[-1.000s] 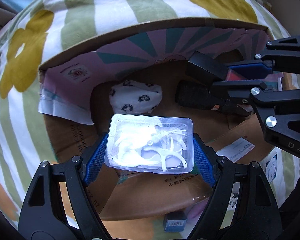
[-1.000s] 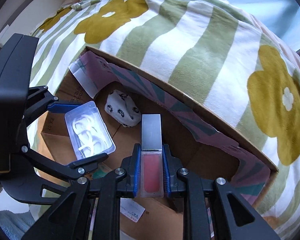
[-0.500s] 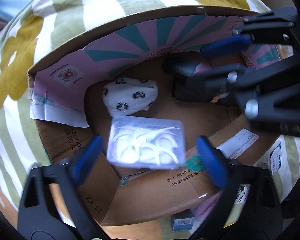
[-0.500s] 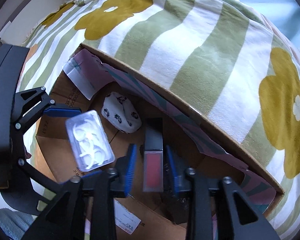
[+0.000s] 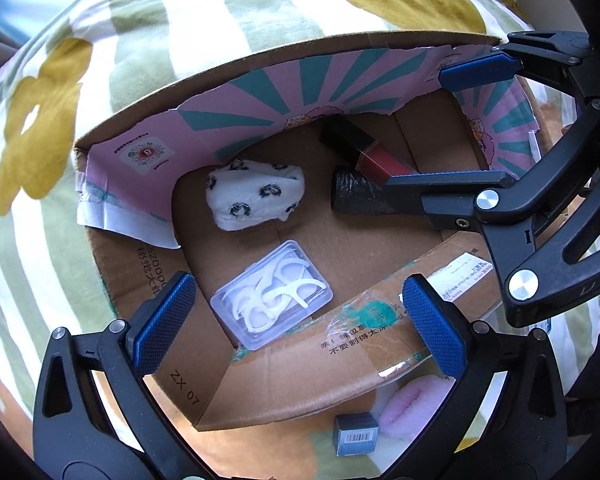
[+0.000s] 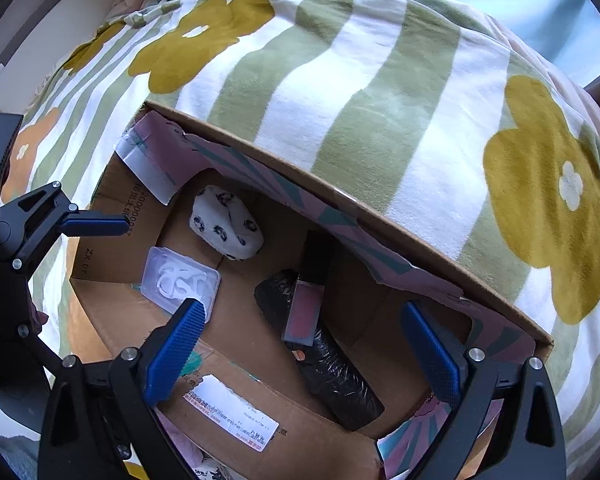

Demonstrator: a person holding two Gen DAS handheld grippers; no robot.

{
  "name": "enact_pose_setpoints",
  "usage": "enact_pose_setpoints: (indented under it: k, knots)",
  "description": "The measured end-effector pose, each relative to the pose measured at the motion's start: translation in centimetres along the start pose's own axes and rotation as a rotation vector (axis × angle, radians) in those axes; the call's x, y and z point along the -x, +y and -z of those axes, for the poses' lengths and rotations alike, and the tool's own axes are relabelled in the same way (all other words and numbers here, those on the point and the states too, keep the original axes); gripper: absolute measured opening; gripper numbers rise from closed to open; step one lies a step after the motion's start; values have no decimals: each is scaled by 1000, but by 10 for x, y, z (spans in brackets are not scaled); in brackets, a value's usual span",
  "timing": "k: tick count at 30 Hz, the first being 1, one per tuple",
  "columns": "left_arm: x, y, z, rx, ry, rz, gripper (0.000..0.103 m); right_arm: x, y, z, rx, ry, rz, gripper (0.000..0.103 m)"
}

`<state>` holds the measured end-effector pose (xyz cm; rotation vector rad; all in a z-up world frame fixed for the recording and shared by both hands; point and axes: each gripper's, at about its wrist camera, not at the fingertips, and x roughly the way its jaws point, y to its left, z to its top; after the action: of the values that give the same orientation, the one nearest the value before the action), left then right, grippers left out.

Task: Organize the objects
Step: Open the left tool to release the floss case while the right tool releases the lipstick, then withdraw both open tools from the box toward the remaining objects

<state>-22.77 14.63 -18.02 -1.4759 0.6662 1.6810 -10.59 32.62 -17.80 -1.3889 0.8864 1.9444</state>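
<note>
Cardboard box point(image 5: 284, 376) lay open on striped flowered blanket point(image 6: 380, 92). Contents on box floor: clear floss-pick case point(image 5: 271, 294), nearest left corner; white patterned cloth bundle point(image 5: 256, 194) beyond it, near far wall; red lip-gloss tube point(image 6: 306, 298) resting on top of black wrapped roll point(image 6: 332, 368), toward right side. Left gripper point(image 5: 300, 312) hovered above case, jaws spread wide, holding nothing. Right gripper point(image 6: 304, 356) hovered above tube and roll, jaws likewise apart and empty. Small barcoded box point(image 5: 356, 434) lay outside, on blanket.
</note>
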Motion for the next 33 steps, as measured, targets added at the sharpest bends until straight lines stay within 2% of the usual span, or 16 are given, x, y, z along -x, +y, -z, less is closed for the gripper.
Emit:
enact_pose_setpoints:
  k: [7, 9, 18, 25, 27, 33]
  knots:
    - [31, 7, 5, 43, -41, 1, 103, 27, 3, 3, -27, -43, 9, 98]
    - [45, 4, 18, 63, -58, 3, 103, 40, 5, 5, -43, -64, 14, 98]
    - [89, -16, 27, 167, -149, -19, 103, 116, 20, 26, -118, -157, 51, 98]
    - [145, -25, 66, 242, -231, -25, 103, 176, 41, 66, -181, -248, 161, 98]
    - [159, -29, 80, 250, -255, -41, 103, 189, 48, 81, -209, -274, 210, 98]
    - [199, -44, 131, 300, -357, -97, 103, 221, 74, 133, -281, -364, 282, 98]
